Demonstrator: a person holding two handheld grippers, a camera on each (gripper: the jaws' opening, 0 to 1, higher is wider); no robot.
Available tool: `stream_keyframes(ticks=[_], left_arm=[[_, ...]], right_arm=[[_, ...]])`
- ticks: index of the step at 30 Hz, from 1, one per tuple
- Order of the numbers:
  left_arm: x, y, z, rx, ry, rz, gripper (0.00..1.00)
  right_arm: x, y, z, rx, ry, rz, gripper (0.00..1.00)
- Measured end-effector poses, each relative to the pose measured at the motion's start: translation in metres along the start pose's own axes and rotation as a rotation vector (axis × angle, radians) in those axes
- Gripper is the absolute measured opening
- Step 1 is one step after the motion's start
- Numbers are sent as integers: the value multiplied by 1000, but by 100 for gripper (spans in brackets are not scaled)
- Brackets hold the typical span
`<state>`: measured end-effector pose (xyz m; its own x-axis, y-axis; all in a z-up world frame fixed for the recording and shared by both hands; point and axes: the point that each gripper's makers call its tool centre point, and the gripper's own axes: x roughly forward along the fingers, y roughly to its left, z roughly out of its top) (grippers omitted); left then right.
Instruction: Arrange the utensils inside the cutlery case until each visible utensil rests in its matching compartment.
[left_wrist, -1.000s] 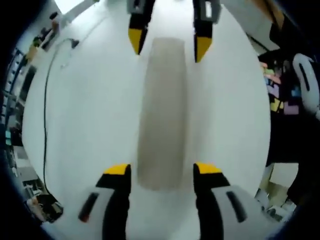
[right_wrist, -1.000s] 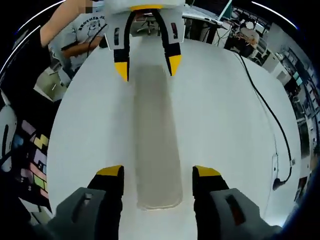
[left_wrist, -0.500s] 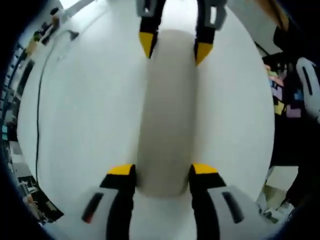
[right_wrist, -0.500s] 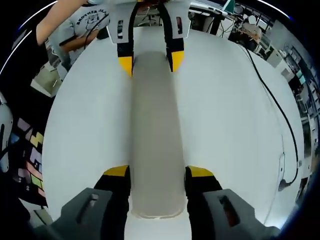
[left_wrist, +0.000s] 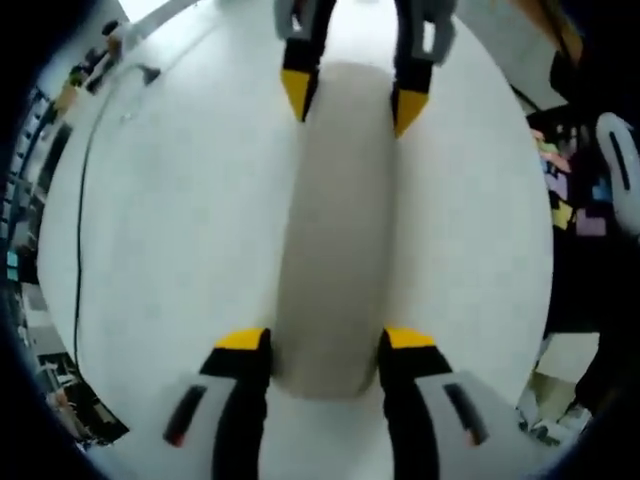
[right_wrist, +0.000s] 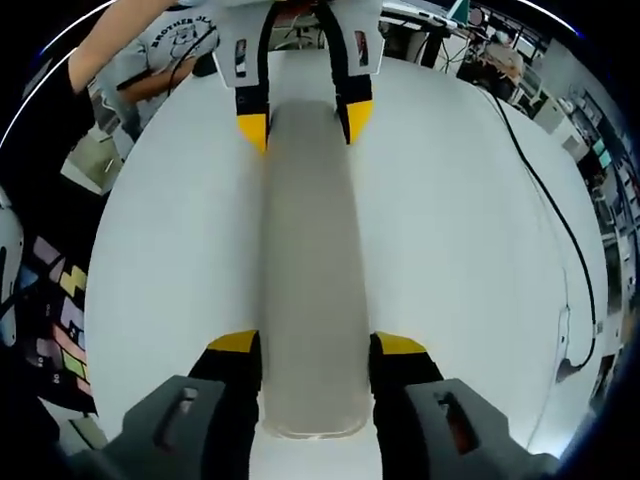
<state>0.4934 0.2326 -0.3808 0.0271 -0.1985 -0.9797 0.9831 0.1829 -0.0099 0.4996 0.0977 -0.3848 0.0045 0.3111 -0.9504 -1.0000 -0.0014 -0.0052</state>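
The left tool (left_wrist: 325, 345) closes on one end of the long grey case (left_wrist: 337, 230), its yellow-tipped jaws pressed against both sides. The right tool (right_wrist: 316, 350) grips the opposite end the same way, jaws narrowed to the case's width. Each tool shows at the far end of the other's view, so the case is pinched from both ends, probably to steady or open it. It lies lengthwise in the middle of the white tabletop (right_wrist: 450, 240). No utensils can be made out; a black cable (right_wrist: 545, 215) runs along the tabletop's right edge.
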Motion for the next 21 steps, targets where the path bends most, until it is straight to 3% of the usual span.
stream_keyframes(ticks=[6,9,17,21], left_arm=[[1,1,1,0,10,5,45],[1,3,1,3,22,1,45],[2,2,2,9,40,4,45],[3,1,4,28,79,1,44]], right_arm=[[-2,-2,-1,3,20,-4,43],[-3,-4,-3,0,-22,3,43],[-3,-5,-2,-3,-44,0,43],[-3,-3,-1,-6,-28,1,43]])
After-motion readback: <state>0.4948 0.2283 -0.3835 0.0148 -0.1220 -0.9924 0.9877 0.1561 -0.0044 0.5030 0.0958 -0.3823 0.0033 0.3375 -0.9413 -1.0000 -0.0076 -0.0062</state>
